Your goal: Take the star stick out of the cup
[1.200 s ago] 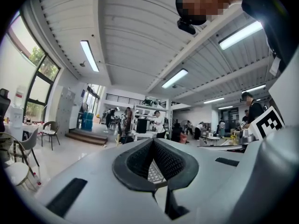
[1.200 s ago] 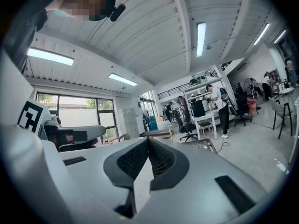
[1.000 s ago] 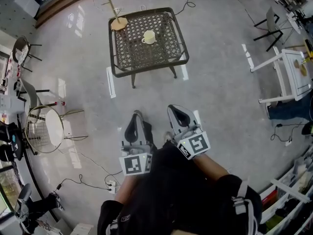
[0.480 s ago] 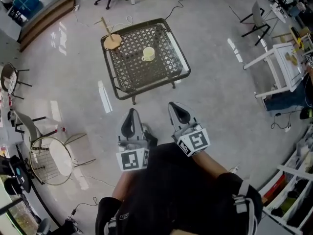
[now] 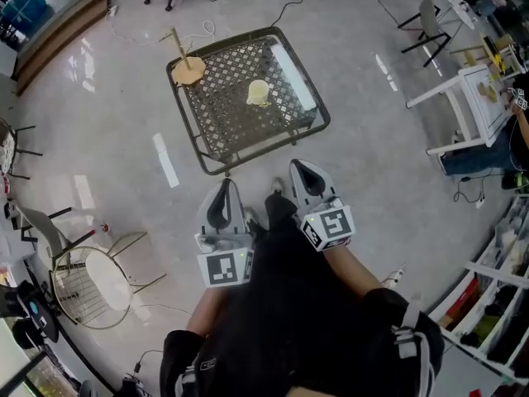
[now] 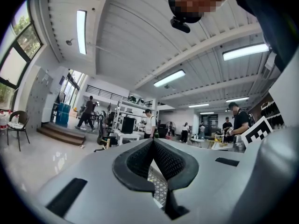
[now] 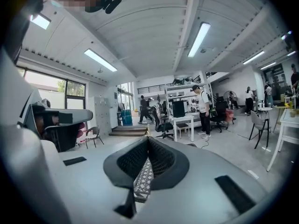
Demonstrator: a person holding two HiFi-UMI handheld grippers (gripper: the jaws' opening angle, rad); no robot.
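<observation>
A cream cup (image 5: 259, 92) stands near the middle of a dark mesh table (image 5: 216, 120) in the head view. Whatever is inside the cup is too small to make out, so I cannot pick out the star stick. Both grippers are held close to the person's body, well short of the table's near edge. My left gripper (image 5: 223, 186) (image 6: 153, 142) is shut with nothing in it. The right gripper (image 5: 299, 169) (image 7: 148, 138) is likewise shut and empty. Through the lower gap of each pair of jaws a bit of the mesh tabletop shows.
A round wooden base with an upright stick (image 5: 187, 69) sits at the table's far left corner. A wire chair (image 5: 89, 282) stands at the lower left, a white table (image 5: 475, 98) at the right. Cables trail over the grey floor. People and desks fill the far room.
The table has come nearer to the grippers and lies lower in the head view, slightly turned. Both grippers keep their place by the body and stay shut.
</observation>
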